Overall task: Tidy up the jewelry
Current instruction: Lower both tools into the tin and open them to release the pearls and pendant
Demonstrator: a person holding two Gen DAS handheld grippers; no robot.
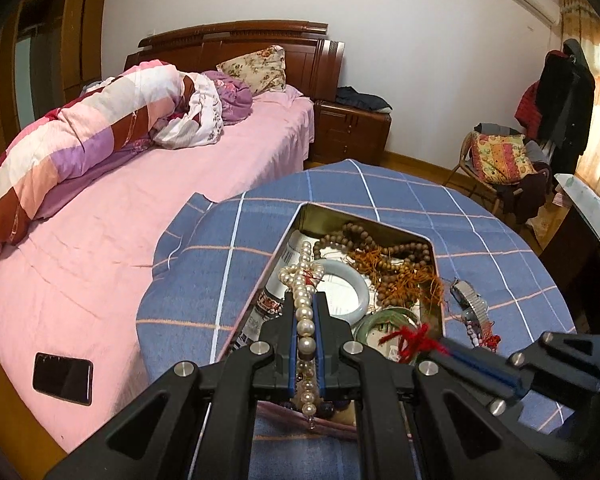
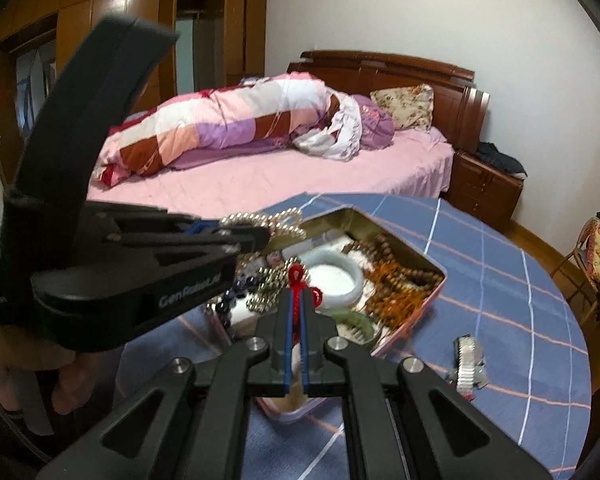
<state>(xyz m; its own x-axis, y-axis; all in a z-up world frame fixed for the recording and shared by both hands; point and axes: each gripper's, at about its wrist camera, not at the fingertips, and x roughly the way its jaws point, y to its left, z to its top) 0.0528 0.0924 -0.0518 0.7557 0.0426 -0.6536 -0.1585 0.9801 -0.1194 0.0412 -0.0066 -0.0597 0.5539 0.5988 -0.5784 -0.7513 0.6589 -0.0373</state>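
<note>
Pearls [image 1: 305,312] run between the clenched fingers of the left gripper [image 1: 305,300] above the open tin [image 1: 428,240] on the checked cloth [image 1: 480,216], while the right gripper [image 2: 298,300], beside it, pinches a red cord [image 2: 297,280]; the left gripper's body reads "GenRobot.ai".

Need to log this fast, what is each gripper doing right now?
Left gripper: closed on the pearl strand.
Right gripper: closed on the red cord.
</note>
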